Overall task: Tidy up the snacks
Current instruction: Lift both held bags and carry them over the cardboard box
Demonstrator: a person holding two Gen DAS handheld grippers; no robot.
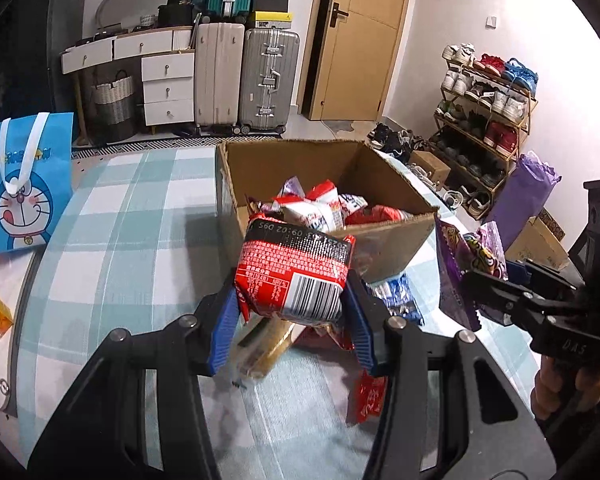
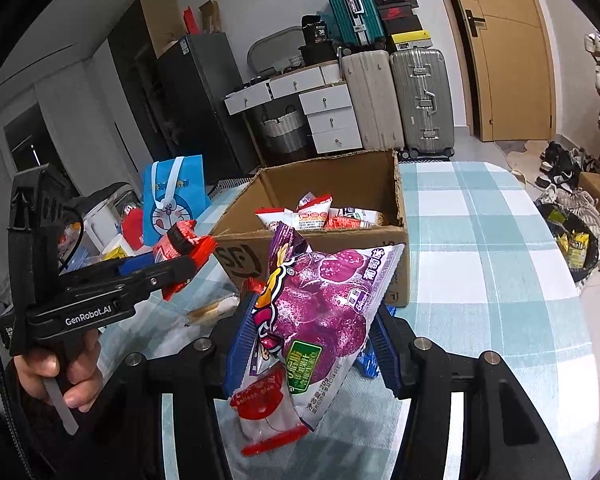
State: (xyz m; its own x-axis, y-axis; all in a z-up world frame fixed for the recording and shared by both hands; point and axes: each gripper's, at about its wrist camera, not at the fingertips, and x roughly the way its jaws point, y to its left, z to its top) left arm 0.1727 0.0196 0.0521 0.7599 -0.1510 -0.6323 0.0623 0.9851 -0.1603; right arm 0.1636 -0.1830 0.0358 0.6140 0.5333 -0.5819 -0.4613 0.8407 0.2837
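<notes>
Above "SF" box (image 2: 320,248): left gripper (image 1: 294,304) clamping red pkt (image 1: 296,272), right gripper (image 2: 312,344) clamping purple "20g" pkt (image 2: 324,312).

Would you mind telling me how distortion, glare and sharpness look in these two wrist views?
Left wrist: strong fisheye bending, dark corners; the red packet in the left gripper is sharp, its print readable; the wall at right is washed out. Right wrist: the same curvature bows the door frame; the purple bag in the right gripper is crisp, with soft glare on its film.

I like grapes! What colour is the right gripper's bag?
Purple bag, clearest in right wrist view.
</notes>
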